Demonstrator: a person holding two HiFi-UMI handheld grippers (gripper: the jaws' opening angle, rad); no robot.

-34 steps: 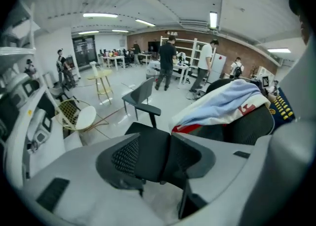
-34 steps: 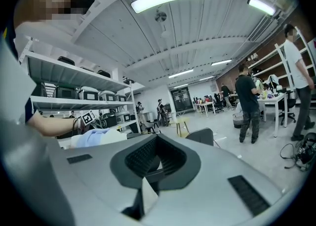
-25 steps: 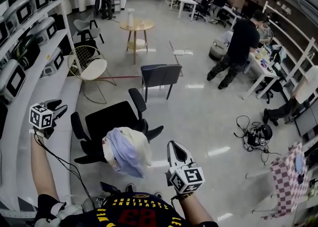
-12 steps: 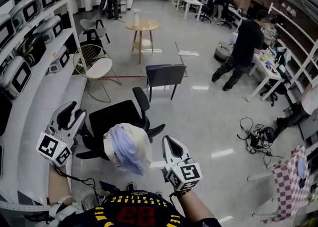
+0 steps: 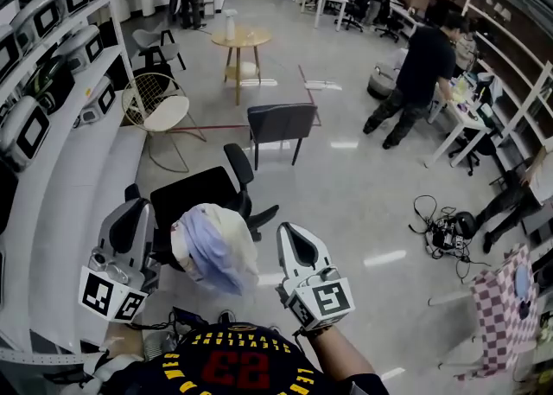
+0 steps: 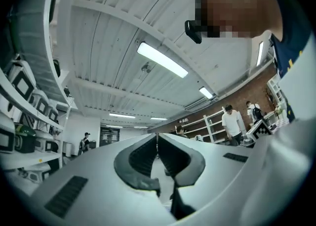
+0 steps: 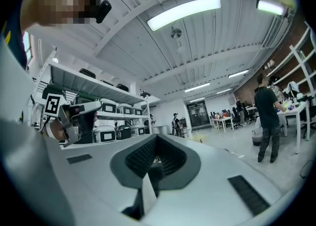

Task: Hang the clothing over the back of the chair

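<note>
At lower centre the clothing (image 5: 214, 246) drapes over the back of the black chair (image 5: 194, 194). The left gripper (image 5: 131, 208) has its fingers closing on nothing. The right gripper (image 5: 291, 232) has its fingers pressed together, empty.

The left gripper (image 6: 157, 140) points toward ceiling lights (image 6: 162, 60), jaws closing with nothing between.

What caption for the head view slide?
Clothing draped over chair; left gripper, jaws closing on nothing, and shut right gripper flank it.
</note>
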